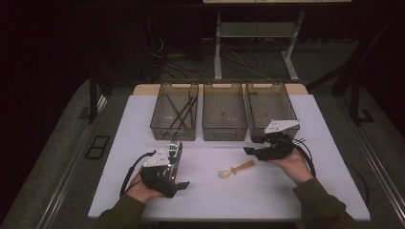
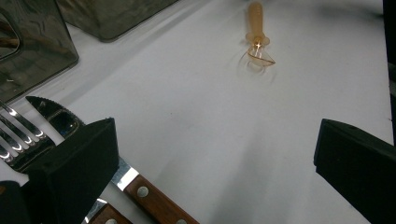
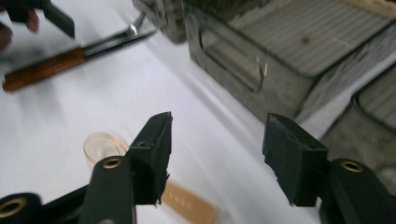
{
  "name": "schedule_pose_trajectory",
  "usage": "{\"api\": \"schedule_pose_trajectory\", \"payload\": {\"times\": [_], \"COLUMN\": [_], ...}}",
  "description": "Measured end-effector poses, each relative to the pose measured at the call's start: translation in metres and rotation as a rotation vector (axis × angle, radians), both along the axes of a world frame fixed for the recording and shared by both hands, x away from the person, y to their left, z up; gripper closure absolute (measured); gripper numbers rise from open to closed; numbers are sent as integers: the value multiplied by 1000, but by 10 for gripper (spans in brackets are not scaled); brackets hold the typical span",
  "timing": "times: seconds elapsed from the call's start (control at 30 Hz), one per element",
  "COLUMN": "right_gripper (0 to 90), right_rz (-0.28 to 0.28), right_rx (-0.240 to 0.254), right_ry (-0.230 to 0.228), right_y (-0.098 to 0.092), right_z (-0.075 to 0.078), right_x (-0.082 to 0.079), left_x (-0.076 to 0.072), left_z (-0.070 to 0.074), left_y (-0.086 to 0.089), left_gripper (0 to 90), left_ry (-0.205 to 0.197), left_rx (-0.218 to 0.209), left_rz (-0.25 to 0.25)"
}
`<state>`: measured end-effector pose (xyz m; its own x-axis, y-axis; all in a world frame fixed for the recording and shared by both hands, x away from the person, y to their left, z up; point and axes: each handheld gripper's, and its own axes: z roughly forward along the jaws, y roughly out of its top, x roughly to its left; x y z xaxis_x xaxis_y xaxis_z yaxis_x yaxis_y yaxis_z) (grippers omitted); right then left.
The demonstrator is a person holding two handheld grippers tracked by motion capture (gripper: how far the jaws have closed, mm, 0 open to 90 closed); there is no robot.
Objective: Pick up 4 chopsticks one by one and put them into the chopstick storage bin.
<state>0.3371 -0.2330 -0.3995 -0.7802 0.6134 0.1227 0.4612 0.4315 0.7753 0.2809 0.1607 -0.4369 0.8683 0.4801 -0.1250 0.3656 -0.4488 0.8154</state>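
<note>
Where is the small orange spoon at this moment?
In the high view, the orange spoon lies on the white table, right of centre, between both grippers, nearer the right gripper.

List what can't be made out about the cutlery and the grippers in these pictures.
- Spoon: right gripper view, the handle's middle sits behind a jaw and its end is cut off by the bottom edge.
- Fork and knife: left gripper view, a jaw covers part of each; edges cut the handles.
- Sticks in the left bin: high view, too dim and small to identify.
</note>
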Motion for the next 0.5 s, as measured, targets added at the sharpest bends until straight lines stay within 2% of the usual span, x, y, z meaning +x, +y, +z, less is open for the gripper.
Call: {"api": "schedule_pose_trajectory", "payload": {"times": [0.07, 0.2, 0.5], "right_gripper": [473, 481, 473], "right_rz": [-2, 30, 86], "right_rx": [-3, -8, -38], "right_ry": [11, 28, 37], "right_y": [-4, -8, -5], "right_z": [-2, -5, -9], "right_x": [-3, -6, -7], "left_x": [0, 0, 0], "left_z": [0, 0, 0], "left_y": [0, -1, -1], "left_gripper": [0, 0, 0], "left_ry": [1, 1, 2], "left_rx": [0, 3, 3], "left_rz": [-1, -2, -4]}}
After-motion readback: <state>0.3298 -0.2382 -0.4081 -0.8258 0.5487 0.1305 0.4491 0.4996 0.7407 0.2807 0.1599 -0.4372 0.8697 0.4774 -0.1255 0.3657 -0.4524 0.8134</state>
